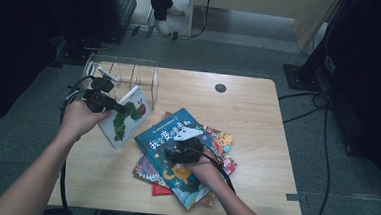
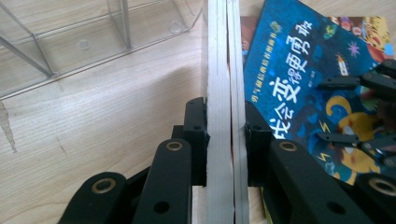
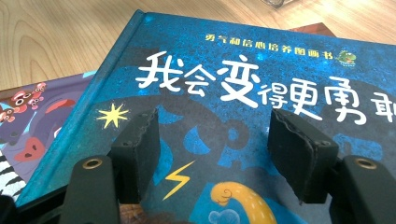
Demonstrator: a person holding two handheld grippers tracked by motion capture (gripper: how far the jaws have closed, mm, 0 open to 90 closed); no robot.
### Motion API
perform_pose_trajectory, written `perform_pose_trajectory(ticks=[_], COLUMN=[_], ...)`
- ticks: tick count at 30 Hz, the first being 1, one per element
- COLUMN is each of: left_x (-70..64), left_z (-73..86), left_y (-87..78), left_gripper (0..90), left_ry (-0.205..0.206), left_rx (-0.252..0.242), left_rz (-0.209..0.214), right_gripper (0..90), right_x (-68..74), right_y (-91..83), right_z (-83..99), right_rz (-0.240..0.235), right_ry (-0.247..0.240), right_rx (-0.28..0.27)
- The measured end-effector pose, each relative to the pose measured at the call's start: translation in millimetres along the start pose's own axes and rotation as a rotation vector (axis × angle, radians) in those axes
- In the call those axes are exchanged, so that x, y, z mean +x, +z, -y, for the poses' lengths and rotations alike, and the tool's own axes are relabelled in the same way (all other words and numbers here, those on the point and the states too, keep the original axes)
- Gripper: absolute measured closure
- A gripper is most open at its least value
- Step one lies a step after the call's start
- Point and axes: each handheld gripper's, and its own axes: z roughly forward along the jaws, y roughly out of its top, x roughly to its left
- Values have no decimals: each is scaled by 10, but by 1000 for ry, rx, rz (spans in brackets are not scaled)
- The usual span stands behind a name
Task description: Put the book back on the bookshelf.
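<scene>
My left gripper [image 1: 116, 105] is shut on a white picture book with a green caterpillar [image 1: 127, 116], held tilted above the table just in front of a clear acrylic rack [image 1: 123, 73]. In the left gripper view the book's page edges [image 2: 224, 70] stand upright, clamped in the left gripper [image 2: 226, 135]. My right gripper [image 1: 178, 149] is open and rests over the cover of a blue book with white Chinese title [image 1: 173, 151], top of a small pile. Its pads [image 3: 140, 154] straddle the blue cover [image 3: 233, 79] with nothing pinched; the right gripper [image 3: 212, 156] has a wide gap.
The wooden table [image 1: 248, 116] has bare room on its right half, with a round cable hole [image 1: 220, 88]. Under the blue book lie other colourful books [image 1: 221, 139]. Cables trail on the floor at right, and a person's legs [image 1: 160, 5] stand beyond the table.
</scene>
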Motion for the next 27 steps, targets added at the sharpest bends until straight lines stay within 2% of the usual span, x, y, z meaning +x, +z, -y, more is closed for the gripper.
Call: perform_pose_trajectory(ticks=[7,21,27], left_x=[0,-11,-23], left_z=[-94,-211,-282], left_y=[112,206,267], left_gripper=[779,778,778], left_ry=[-25,-59,-73], left_rx=[18,-10,0], left_rz=[-25,-46,-65], right_gripper=[343,345,347], right_x=[0,0,0], right_y=[0,0,0], right_z=[0,0,0], right_rz=[0,1,2], right_ry=[1,1,2], right_rx=[1,0,0])
